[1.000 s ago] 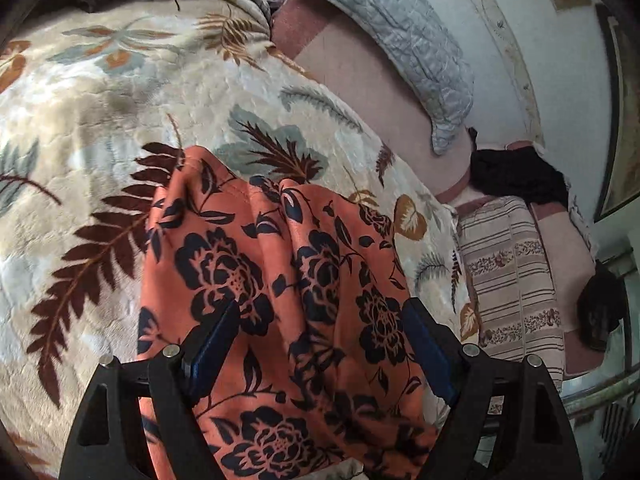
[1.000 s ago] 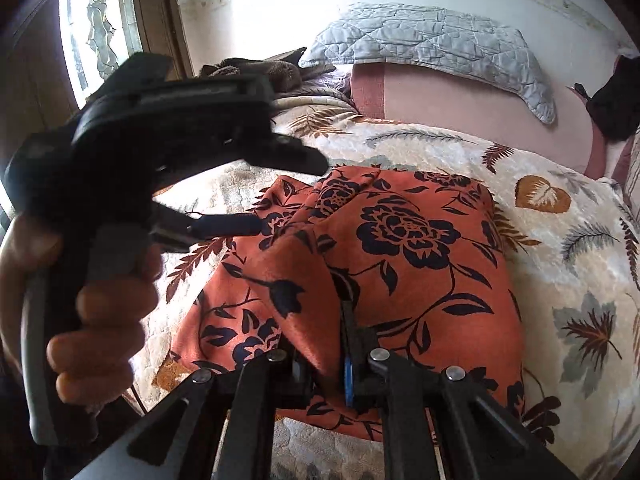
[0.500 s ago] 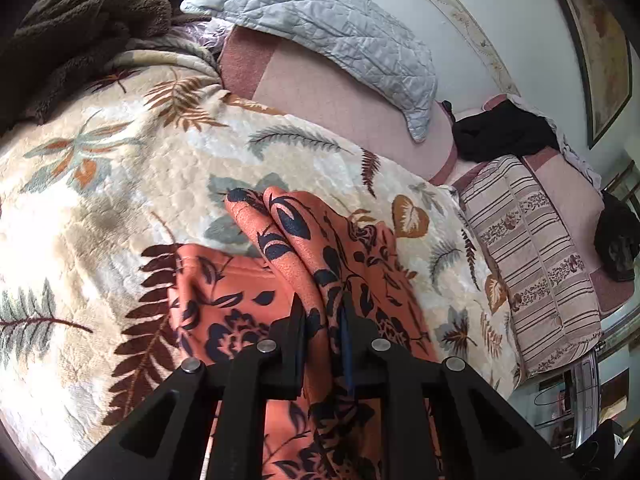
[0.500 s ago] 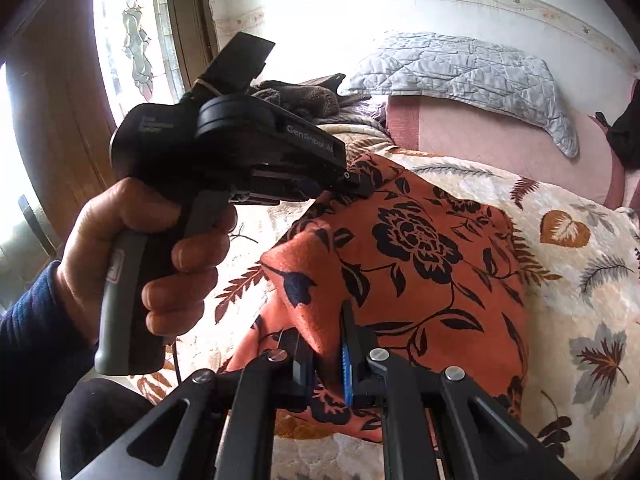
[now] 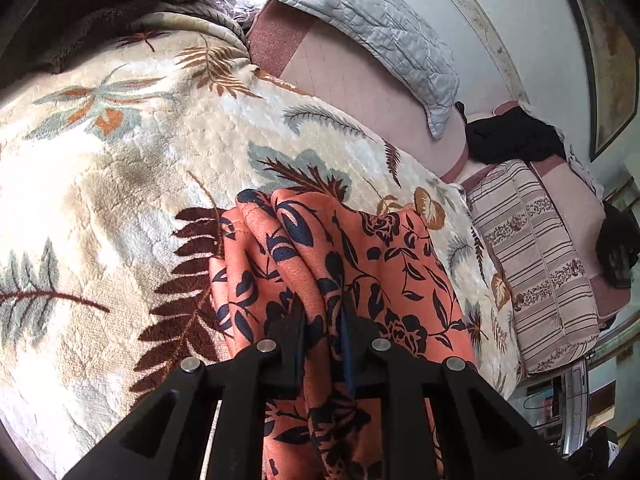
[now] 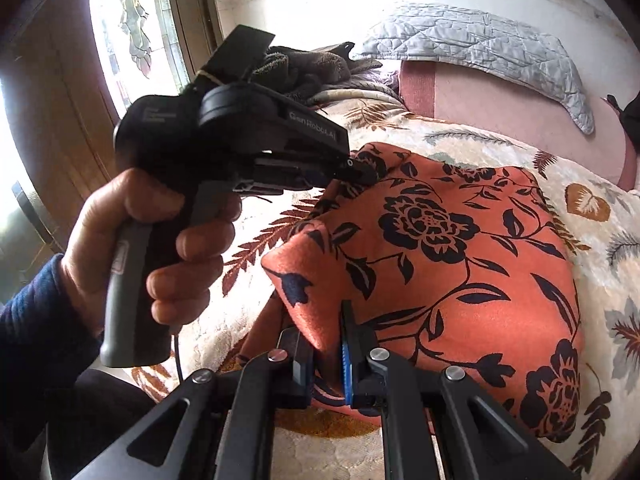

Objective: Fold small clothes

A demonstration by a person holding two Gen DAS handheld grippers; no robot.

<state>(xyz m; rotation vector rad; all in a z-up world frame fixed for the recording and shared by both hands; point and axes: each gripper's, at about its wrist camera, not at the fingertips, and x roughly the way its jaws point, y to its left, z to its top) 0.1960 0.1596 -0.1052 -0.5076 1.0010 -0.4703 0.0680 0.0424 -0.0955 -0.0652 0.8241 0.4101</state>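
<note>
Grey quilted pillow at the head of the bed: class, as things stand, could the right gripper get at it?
Probably not straight away. The right gripper is shut on the orange floral garment, and that cloth and the leaf-print blanket lie between it and the grey quilted pillow. It would likely need to release first.

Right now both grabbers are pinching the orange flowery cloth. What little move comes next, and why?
Probably carry the pinched edge across and lay it down. The left gripper and right gripper are both shut on bunched folds of the orange floral garment, lifted off the leaf-print blanket, while its far part lies flat. The fold looks only half made.
</note>
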